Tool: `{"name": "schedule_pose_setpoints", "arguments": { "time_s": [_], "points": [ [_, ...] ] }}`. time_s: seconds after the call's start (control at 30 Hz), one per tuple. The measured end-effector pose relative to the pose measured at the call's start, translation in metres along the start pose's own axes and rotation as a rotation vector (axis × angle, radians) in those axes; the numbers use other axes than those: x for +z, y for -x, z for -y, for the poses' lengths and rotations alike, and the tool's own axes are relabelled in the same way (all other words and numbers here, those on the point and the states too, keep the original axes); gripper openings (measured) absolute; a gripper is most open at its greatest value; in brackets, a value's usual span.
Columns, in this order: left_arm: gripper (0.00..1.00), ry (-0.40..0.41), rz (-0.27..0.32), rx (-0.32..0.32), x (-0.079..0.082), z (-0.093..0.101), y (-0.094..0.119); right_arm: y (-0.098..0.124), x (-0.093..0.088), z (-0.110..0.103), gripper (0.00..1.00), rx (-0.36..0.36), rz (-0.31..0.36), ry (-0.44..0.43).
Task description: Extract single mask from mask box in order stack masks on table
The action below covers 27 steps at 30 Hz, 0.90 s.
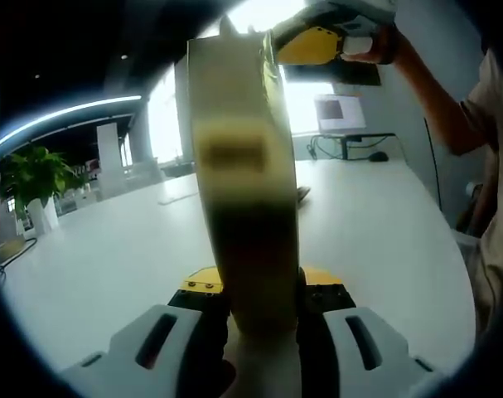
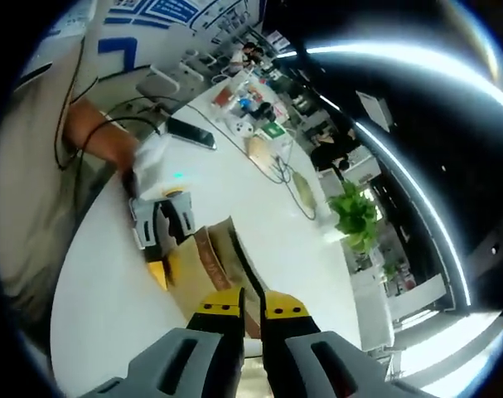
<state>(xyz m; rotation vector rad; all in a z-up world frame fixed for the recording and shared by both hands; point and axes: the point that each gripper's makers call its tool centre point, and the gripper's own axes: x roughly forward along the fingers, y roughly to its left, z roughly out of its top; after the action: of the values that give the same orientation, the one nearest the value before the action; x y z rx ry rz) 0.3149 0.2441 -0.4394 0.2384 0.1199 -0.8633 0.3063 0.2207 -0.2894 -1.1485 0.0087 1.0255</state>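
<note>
In the left gripper view, the left gripper (image 1: 259, 311) is clamping the mask box (image 1: 244, 174), which is standing upright between its jaws above the white table (image 1: 384, 240); the right gripper (image 1: 317, 37) is reaching in at one o'clock, touching the box's top edge. In the right gripper view, that gripper (image 2: 251, 303) is holding its jaws nearly together over the box (image 2: 210, 265); whether a mask is pinched there cannot be told. A potted plant (image 2: 355, 211) is standing at two o'clock.

Broad white table (image 1: 375, 240), bright windows (image 1: 164, 124) behind, potted plant (image 1: 36, 178), curved ceiling light strip (image 2: 417, 62) overhead.
</note>
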Motion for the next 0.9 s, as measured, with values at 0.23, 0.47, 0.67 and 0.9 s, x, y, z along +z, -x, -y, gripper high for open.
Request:
{"name": "schedule_pose_setpoints", "arguments": {
  "time_s": [0.23,0.47,0.67,0.9],
  "points": [
    [0.22,0.0,0.0,-0.001,0.0,0.0,0.0,-0.001,0.0,0.0,0.04,0.0,-0.005,0.008],
    [0.22,-0.004,-0.002,0.003,-0.001,0.0,0.0,-0.007,0.0,-0.004,0.04,0.023,-0.015,0.008],
    [0.22,0.001,-0.006,0.008,-0.001,-0.001,0.0,-0.001,0.0,-0.005,0.02,0.024,-0.026,0.002],
    [0.21,0.006,-0.012,0.011,-0.002,-0.001,0.0,0.004,0.0,-0.01,0.0,0.039,-0.045,0.029]
  ]
}}
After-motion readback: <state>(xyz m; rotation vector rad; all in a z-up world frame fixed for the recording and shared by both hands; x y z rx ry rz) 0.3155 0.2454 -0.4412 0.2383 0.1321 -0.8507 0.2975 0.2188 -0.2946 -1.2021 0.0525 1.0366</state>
